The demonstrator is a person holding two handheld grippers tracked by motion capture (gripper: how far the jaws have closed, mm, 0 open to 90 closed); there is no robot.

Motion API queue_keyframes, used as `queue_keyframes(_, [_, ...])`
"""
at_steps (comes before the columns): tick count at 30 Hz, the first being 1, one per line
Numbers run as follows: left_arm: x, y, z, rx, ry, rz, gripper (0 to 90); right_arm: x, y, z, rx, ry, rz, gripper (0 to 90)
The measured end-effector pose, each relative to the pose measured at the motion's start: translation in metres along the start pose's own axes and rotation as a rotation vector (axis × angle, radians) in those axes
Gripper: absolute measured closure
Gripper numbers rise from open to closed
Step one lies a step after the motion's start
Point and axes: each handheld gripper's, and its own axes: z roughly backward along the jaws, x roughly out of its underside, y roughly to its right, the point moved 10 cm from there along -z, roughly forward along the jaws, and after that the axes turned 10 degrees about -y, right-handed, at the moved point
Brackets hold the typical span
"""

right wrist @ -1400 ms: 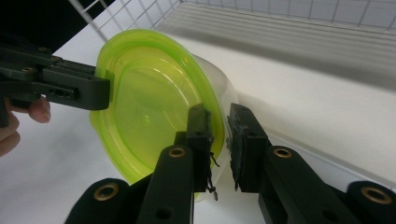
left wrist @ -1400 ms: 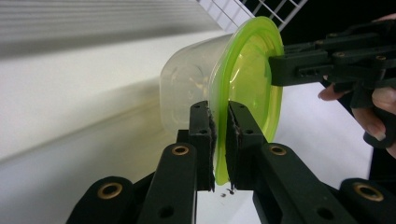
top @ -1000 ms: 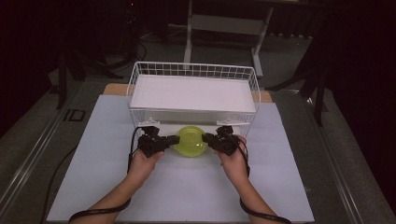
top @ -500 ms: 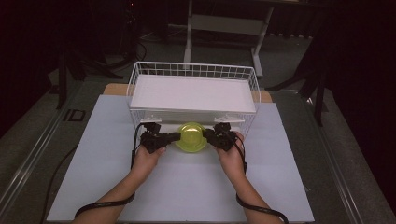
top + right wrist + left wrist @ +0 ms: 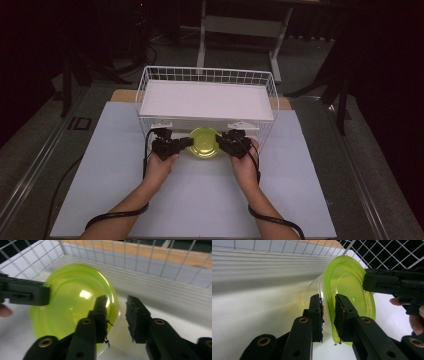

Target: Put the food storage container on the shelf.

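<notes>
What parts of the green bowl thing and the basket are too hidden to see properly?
- High view: the see-through yellow-green plastic container sits under the white wire basket; its far side is hidden by the basket's white tray and front wires.
- Left gripper view: the left gripper straddles the container's rim and covers that stretch of it.
- Right gripper view: the right gripper blocks the container's near edge; whether it grips is unclear.
- The container's contents: too blurred to tell.

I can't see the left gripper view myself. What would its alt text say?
Two black jaws of the left gripper pinch the rim of a translucent yellow-green plastic bowl tipped on its side. Behind it runs a white wire basket, and the black right gripper reaches the bowl's far rim from the right.
</notes>
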Motion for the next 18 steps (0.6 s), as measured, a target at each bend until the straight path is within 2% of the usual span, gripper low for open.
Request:
queue_keyframes(2, [-0.001,-0.001,-0.002,-0.034,0.006,-0.003,72.1,-0.001,0.002,-0.002,0.025,0.017,0.01,66.5])
queue_keyframes(6, [-0.004,-0.002,-0.005,-0.045,0.024,0.012,65.1,-0.001,0.006,-0.002,0.055,0.028,0.03,62.5])
queue_keyframes(10, [-0.007,-0.003,-0.005,-0.052,0.041,0.015,60.0,-0.002,0.007,0.004,0.041,0.051,0.014,60.3])
queue_keyframes(13, [-0.008,-0.005,-0.003,-0.068,0.055,-0.003,52.3,-0.002,0.002,0.01,0.032,0.061,0.03,60.6])
queue_keyframes(16, [-0.009,-0.004,0.001,-0.06,0.085,0.01,42.6,0.001,-0.006,0.015,0.008,0.064,0.04,63.2])
queue_keyframes(17, [-0.008,-0.005,0.002,-0.063,0.088,0.001,39.5,0.001,-0.009,0.017,-0.001,0.066,0.044,63.5])
queue_keyframes(18, [-0.005,-0.006,0.004,-0.086,0.084,-0.029,36.8,0.003,-0.013,0.018,-0.009,0.062,0.052,65.4])
